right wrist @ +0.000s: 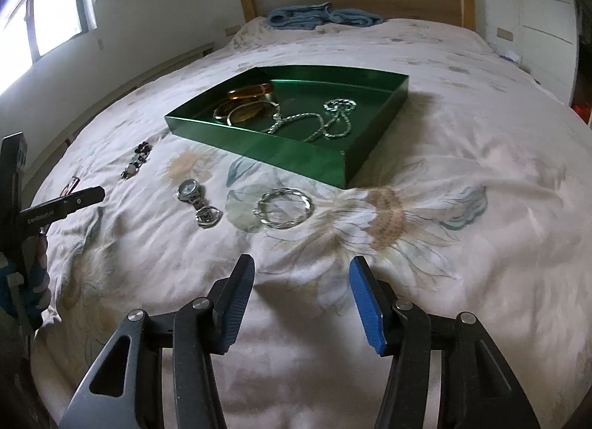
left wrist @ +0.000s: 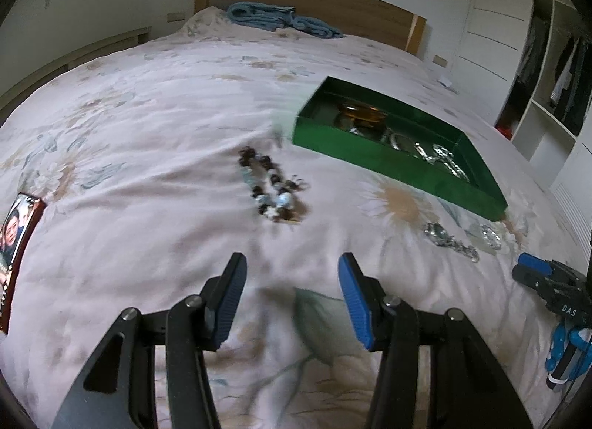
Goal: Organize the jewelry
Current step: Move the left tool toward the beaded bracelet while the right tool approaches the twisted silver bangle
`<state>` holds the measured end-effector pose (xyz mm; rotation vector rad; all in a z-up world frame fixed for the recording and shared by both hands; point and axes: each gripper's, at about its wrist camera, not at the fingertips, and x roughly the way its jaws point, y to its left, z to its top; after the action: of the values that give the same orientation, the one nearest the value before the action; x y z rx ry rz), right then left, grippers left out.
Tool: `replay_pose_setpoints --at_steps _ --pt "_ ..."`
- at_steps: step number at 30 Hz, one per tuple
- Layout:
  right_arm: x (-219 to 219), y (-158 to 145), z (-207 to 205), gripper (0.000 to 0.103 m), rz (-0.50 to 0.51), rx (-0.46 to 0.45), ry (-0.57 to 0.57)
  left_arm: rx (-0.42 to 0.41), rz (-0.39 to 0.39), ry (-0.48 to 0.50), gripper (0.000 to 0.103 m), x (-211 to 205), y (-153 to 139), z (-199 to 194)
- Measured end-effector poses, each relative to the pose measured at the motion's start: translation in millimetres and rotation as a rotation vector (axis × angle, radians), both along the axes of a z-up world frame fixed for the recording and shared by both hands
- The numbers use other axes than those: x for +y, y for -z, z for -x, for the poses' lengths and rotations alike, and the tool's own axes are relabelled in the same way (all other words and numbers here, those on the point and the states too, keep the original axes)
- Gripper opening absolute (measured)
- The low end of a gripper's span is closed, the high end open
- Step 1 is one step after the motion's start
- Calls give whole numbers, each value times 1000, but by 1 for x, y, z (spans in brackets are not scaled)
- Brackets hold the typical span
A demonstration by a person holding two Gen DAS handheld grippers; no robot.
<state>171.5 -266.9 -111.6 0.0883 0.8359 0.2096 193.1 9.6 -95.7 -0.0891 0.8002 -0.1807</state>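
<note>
A green tray [right wrist: 259,149] [left wrist: 370,155] lies on the bed and holds amber bangles [right wrist: 248,103] and silver chains [right wrist: 325,122]. On the floral cover in front of it lie a dark beaded bracelet [left wrist: 272,188] [right wrist: 137,162], a silver watch [right wrist: 198,203] [left wrist: 447,240] and a twisted silver bangle [right wrist: 283,207] [left wrist: 490,236]. My left gripper [left wrist: 292,277] is open and empty, just short of the beaded bracelet. My right gripper [right wrist: 301,281] is open and empty, short of the silver bangle.
A framed photo [left wrist: 14,240] lies at the bed's left edge. A folded blue towel [left wrist: 277,20] sits by the wooden headboard [left wrist: 333,3]. Open wardrobe shelves [left wrist: 555,70] stand to the right. The other gripper shows at each view's side.
</note>
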Motion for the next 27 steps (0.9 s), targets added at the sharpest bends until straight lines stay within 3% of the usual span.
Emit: replay_pose_setpoints --at_steps 13,22,27 --pt "8 5 -14 54 -2 7 -31 29 -14 -53 49 31 10 6" --pt "7 6 -25 54 -7 12 -37 8 -8 -4 49 11 4 -35" --pt "7 7 -30 54 -9 13 -41 36 -23 -6 49 2 11 -65"
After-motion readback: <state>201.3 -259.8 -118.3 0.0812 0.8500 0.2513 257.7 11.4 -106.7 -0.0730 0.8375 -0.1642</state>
